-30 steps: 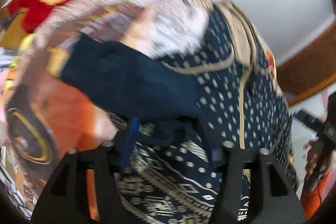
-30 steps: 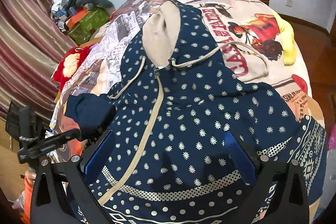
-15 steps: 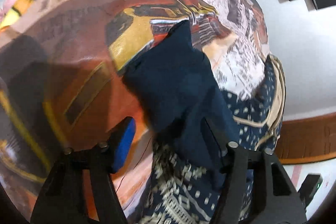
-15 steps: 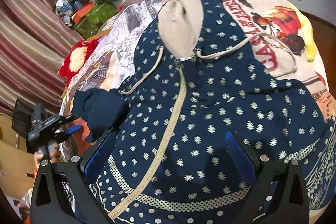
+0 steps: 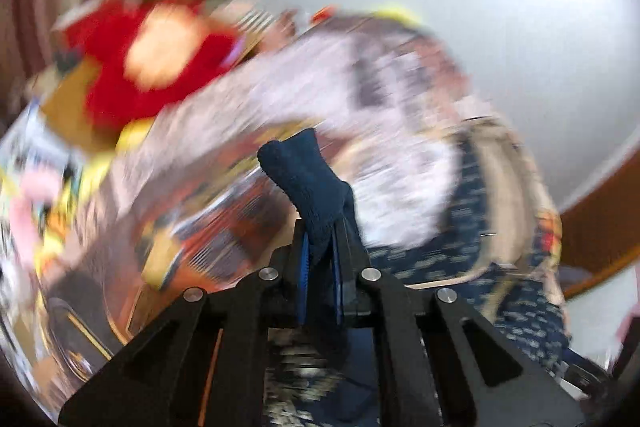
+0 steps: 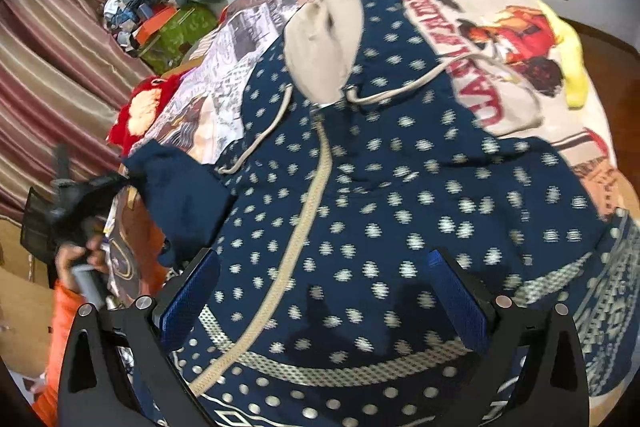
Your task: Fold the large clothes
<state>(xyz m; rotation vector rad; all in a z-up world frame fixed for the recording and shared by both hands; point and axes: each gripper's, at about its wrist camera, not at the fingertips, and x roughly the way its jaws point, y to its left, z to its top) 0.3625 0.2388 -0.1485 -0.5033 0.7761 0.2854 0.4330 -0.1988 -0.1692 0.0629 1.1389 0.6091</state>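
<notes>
A navy hoodie (image 6: 360, 187) with white dots, a tan zip band and a tan-lined hood (image 6: 324, 39) lies face up on a printed bedspread (image 6: 500, 7). Its plain navy sleeve cuff (image 5: 304, 171) sticks up between the blue pads of my left gripper (image 5: 320, 251), which is shut on it. In the right wrist view that left gripper (image 6: 116, 183) holds the cuff (image 6: 176, 187) at the hoodie's left side, lifted off the bed. My right gripper (image 6: 320, 291) hangs open over the hoodie's lower front, and no cloth is pinched between its fingers.
A red plush toy (image 6: 140, 107) lies at the bed's left edge, before a striped curtain (image 6: 52, 47). A green bag (image 6: 180, 31) with clutter stands at the back left. A yellow item (image 6: 572, 67) rests at the bed's right side. A hand (image 6: 80, 259) in an orange sleeve grips the left tool.
My left gripper went from open around the sleeve cuff to shut on it, then swung up with the cuff; its view is now blurred. The right gripper stayed open over the hoodie.
</notes>
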